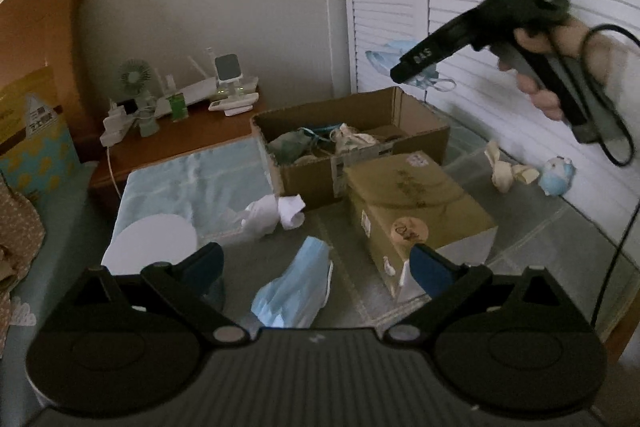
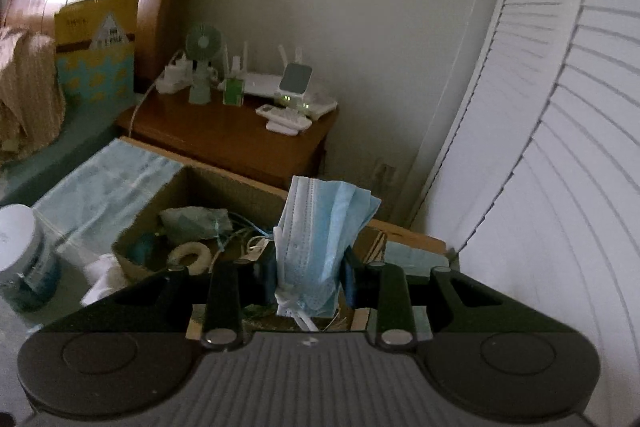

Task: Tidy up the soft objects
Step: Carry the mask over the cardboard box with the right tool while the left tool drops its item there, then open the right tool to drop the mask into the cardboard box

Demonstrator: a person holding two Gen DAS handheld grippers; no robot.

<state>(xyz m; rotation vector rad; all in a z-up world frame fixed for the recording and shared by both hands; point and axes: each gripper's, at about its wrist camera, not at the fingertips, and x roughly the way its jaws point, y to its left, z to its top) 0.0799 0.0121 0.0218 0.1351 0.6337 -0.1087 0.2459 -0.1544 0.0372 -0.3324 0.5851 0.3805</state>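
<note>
Nearest the left wrist camera, the left gripper point(image 1: 316, 267) hangs with its blue-padded fingers spread wide apart, empty, over a crumpled blue face mask point(image 1: 294, 293) lying on the grey surface at six o'clock. At two o'clock in that view, the right gripper point(image 1: 404, 73) is raised above the open cardboard box point(image 1: 424, 131); the right wrist view shows its fingers clamped on a second blue mask point(image 2: 320, 243), dangling over the box.

Inside the box already sit a greenish pouch point(image 2: 196, 223), a pale fabric ring point(image 2: 188, 255) and tangled strings, so sorting looks partly done. Left outside: the near mask, white crumpled cloth point(image 1: 268, 213) at eleven o'clock, a cream rag point(image 1: 506, 171) and a small blue plush toy point(image 1: 556, 175) at three o'clock. A closed tan carton point(image 1: 416, 199) sits beside the box.
</note>
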